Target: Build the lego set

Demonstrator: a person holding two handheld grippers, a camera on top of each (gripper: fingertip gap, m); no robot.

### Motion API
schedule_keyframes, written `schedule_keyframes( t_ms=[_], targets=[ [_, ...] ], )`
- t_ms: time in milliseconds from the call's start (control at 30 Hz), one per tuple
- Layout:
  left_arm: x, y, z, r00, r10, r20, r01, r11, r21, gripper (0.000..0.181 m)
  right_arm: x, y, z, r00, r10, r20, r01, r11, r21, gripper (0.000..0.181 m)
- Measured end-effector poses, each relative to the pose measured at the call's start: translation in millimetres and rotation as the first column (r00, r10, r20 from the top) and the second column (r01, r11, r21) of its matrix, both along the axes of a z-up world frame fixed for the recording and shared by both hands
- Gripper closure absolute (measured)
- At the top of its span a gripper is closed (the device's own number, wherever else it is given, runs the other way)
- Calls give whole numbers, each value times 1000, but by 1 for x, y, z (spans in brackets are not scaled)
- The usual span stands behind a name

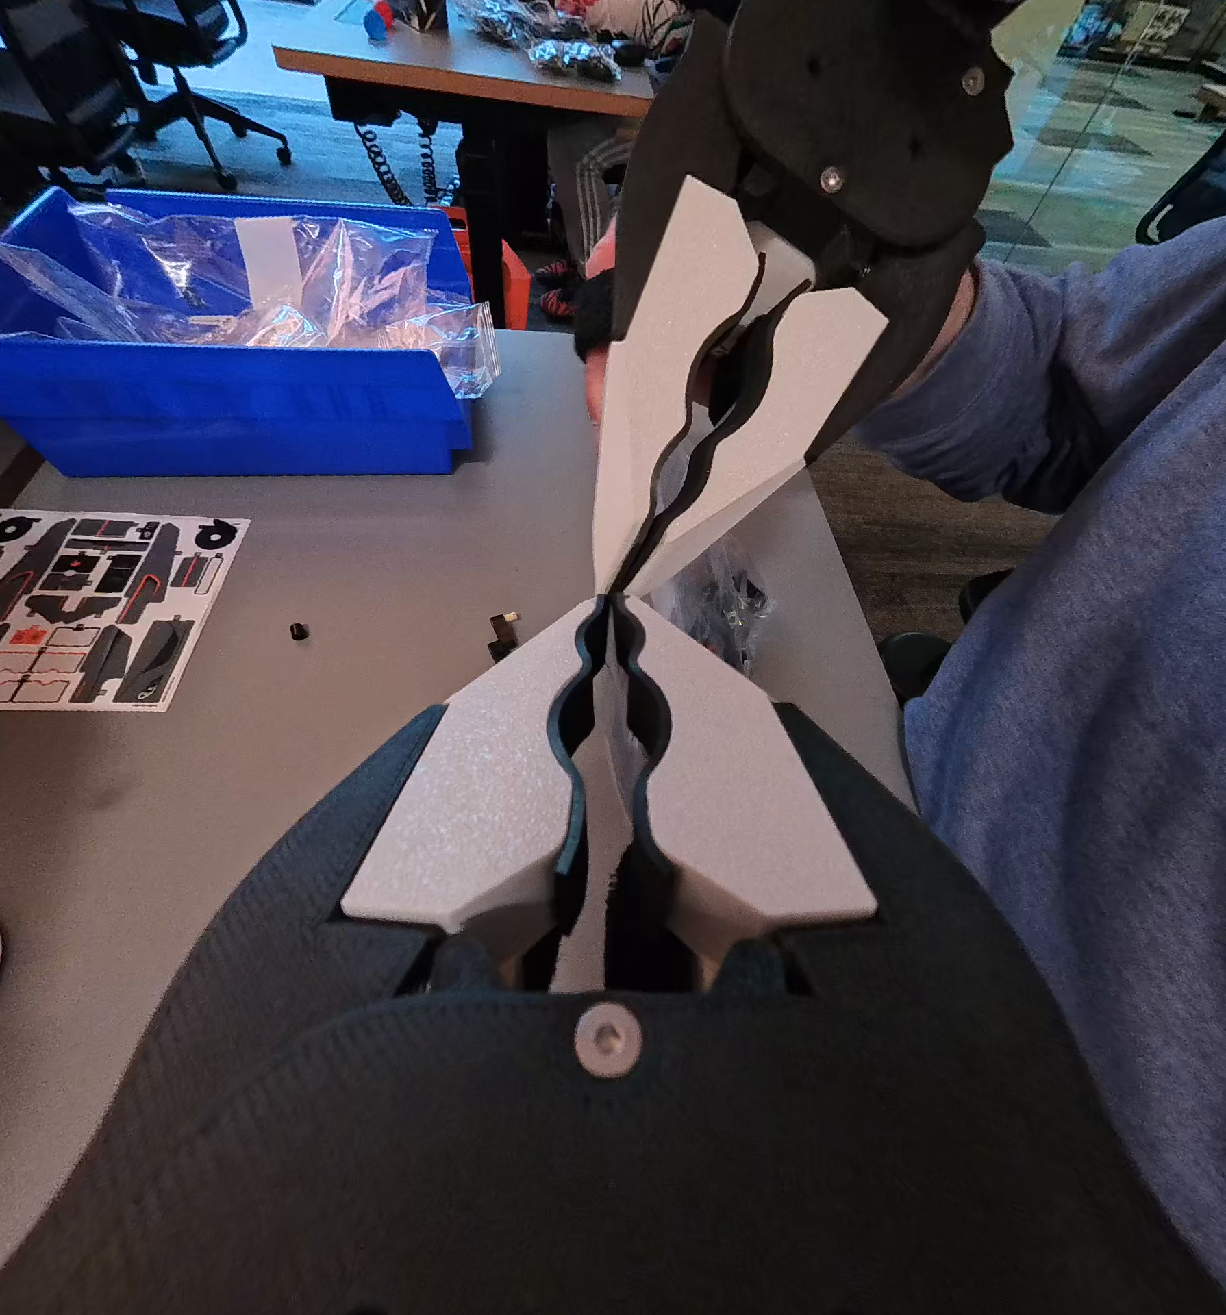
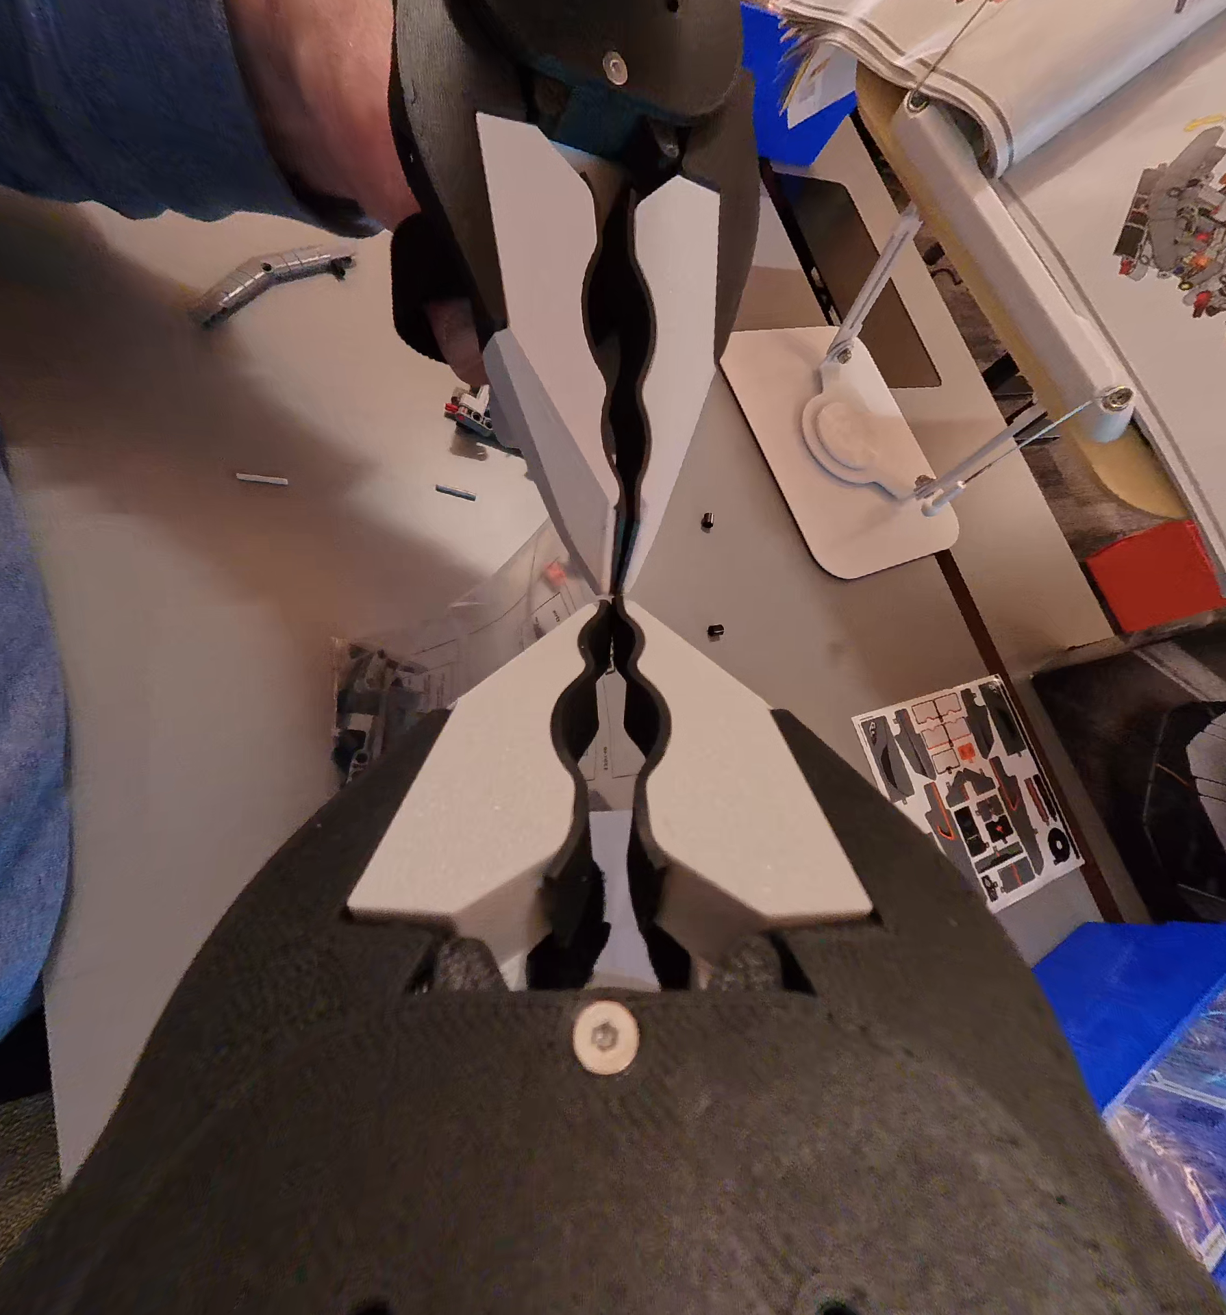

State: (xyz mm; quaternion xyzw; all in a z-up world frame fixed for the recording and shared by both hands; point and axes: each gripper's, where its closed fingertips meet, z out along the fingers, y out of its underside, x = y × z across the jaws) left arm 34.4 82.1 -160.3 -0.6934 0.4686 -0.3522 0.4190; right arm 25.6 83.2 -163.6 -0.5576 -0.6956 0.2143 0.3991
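My left gripper (image 1: 609, 606) and right gripper (image 1: 616, 585) are both shut and meet tip to tip above the grey table (image 1: 354, 569). Each appears to pinch the top edge of a clear plastic bag (image 2: 525, 626) of dark lego parts (image 2: 375, 704). The bag hangs beside the tips; it also shows in the left wrist view (image 1: 720, 612). In the right wrist view my right gripper (image 2: 614, 613) is below and the left gripper (image 2: 619, 569) is above. A grey curved lego assembly (image 2: 268, 277) and a small white-and-red lego part (image 2: 471, 413) lie on the table.
A sticker sheet (image 1: 83, 612) lies at the left, with a blue bin (image 1: 226, 413) of empty bags behind it. Small black pieces (image 1: 299, 631) (image 1: 503, 633) and two thin bars (image 2: 261, 479) (image 2: 453, 491) lie loose. A booklet stand (image 2: 845, 455) holds the instructions (image 2: 1094, 142). The grippers are tip to tip, or close to it. Left tips and right tips are each some 35 cm from the grey curved lego assembly (image 2: 268, 277).
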Motion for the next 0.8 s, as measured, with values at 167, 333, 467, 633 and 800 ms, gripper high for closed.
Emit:
schedule_keyframes(
  t_ms=[167,333,467,633,800],
  targets=[
    [-1,0,-5,999,7,-49,-7,1000,12,181,0,1,-1,1000,-6,-6,6,1000,8,181],
    [-1,1,-4,999,2,-44,-3,1000,-16,181,0,1,-1,1000,-11,-10,11,999,31,181],
    [-1,5,-4,1000,22,14,-20,996,-90,181,0,5,-1,999,-34,-8,35,990,134,181],
    [-2,13,-11,995,58,79,-40,975,-218,181,-1,13,-8,997,-73,15,64,941,331,181],
    [-3,31,-30,981,163,101,-124,941,-315,181,-2,31,-27,991,-134,8,120,908,403,181]
  ],
)
